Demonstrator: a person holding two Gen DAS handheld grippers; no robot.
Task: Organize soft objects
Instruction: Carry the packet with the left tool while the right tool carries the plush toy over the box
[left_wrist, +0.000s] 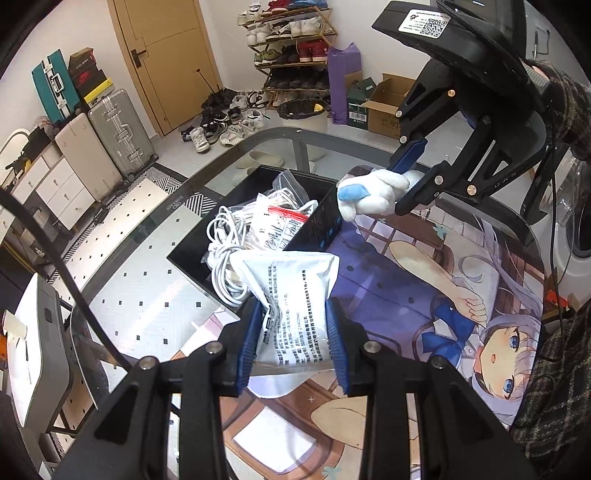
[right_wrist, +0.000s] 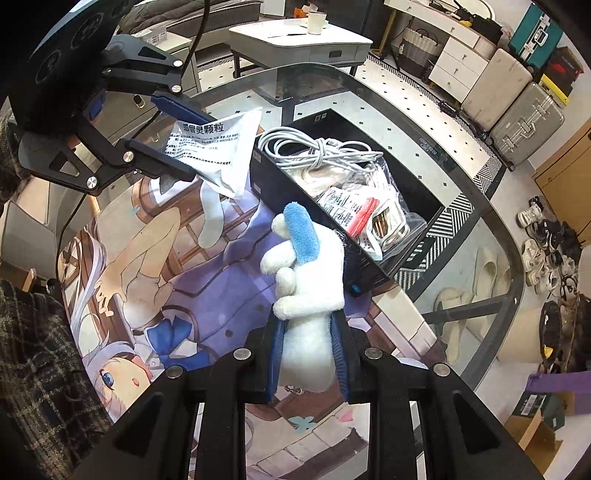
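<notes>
My left gripper (left_wrist: 293, 317) is shut on a white printed sachet (left_wrist: 295, 295), held in the air just in front of the black box (left_wrist: 192, 264). From the right wrist view the same left gripper (right_wrist: 184, 140) pinches the sachet (right_wrist: 218, 147) near the box's left end. My right gripper (right_wrist: 308, 332) is shut on a white plush toy with a blue ear (right_wrist: 306, 273), lifted above the printed mat (right_wrist: 207, 280). The left wrist view shows that right gripper (left_wrist: 410, 188) with the plush (left_wrist: 369, 194) beside the box's right wall. The black box (right_wrist: 269, 177) holds white cables (right_wrist: 317, 151) and bagged items.
The box and mat lie on a round glass table (left_wrist: 280, 133). Behind it stand suitcases (left_wrist: 118, 129), a shoe rack (left_wrist: 291, 48), loose shoes, a bin and cardboard boxes (left_wrist: 384, 107). A low white table (right_wrist: 295, 40) and drawers stand on the other side. A plaid sleeve (right_wrist: 33, 350) is at the left.
</notes>
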